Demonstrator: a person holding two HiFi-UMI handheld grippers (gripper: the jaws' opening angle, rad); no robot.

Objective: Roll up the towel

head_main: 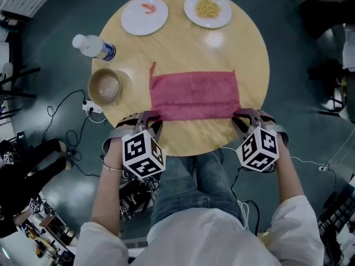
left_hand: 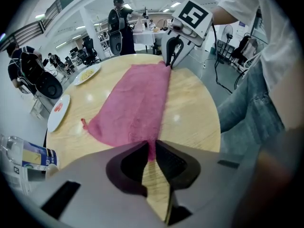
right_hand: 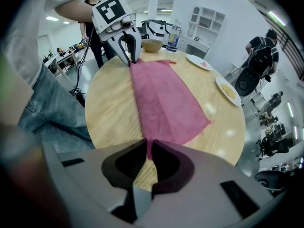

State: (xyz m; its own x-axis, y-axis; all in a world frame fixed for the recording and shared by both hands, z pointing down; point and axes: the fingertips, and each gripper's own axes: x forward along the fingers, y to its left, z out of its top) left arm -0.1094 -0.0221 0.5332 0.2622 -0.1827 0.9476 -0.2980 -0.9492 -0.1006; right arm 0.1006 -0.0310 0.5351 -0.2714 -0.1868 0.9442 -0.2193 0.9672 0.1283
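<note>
Pink terry towel point(head_main: 194, 95) lies flat on the round wooden table point(head_main: 183, 43), its long axis running side to side and its near edge towards the person. The left gripper point(head_main: 150, 119) is pinched shut on the near left corner, the right gripper point(head_main: 244, 117) on the near right corner. The rest of the cloth lies beyond both.

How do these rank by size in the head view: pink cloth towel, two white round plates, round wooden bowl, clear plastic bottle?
1. pink cloth towel
2. left white round plate, right white round plate: alike
3. round wooden bowl
4. clear plastic bottle
</note>
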